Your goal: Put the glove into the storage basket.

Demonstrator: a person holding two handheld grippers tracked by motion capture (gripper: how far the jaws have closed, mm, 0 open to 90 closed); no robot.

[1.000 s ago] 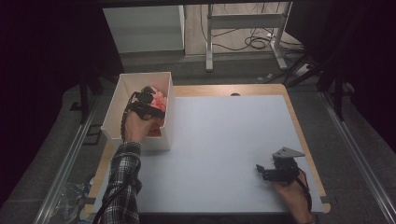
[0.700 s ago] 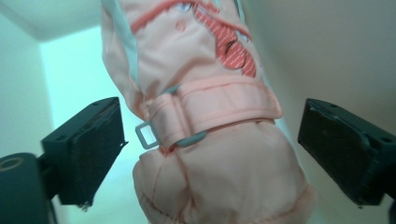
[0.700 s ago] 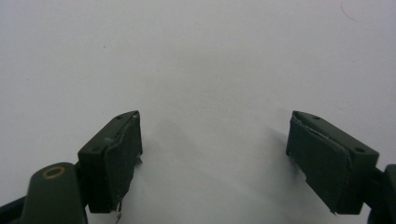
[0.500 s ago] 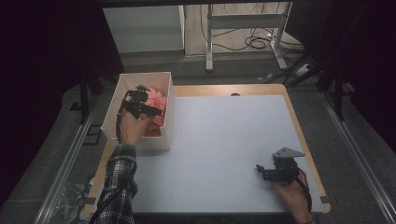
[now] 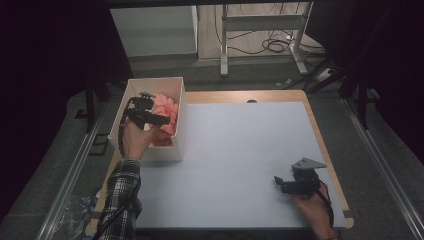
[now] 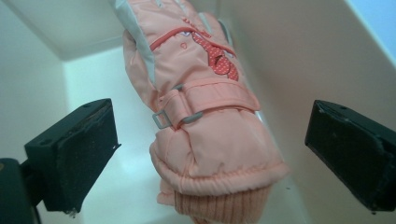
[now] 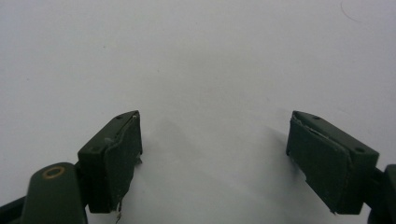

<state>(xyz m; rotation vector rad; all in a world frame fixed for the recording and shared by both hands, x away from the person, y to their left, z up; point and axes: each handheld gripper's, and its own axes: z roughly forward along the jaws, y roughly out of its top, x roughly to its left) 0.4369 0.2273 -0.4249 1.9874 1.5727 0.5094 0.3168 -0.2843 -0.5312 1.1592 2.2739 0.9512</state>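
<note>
The pink glove [image 6: 205,116] lies in the white box [image 5: 177,100], cuff toward the left gripper [image 6: 210,140] — jaws apart, either side — fingers pointing away; the right gripper [image 7: 215,158] hangs open over the surface [image 5: 250,150].

This looks like a lab or test workshop. A wood-edged table with a flat white top [image 5: 240,150] stands on grey carpet between long metal rails [image 5: 75,170]. At the far side, black cables [image 5: 272,46] lie on the floor beside a grey metal stand [image 5: 260,30], with dark curtains around.
</note>
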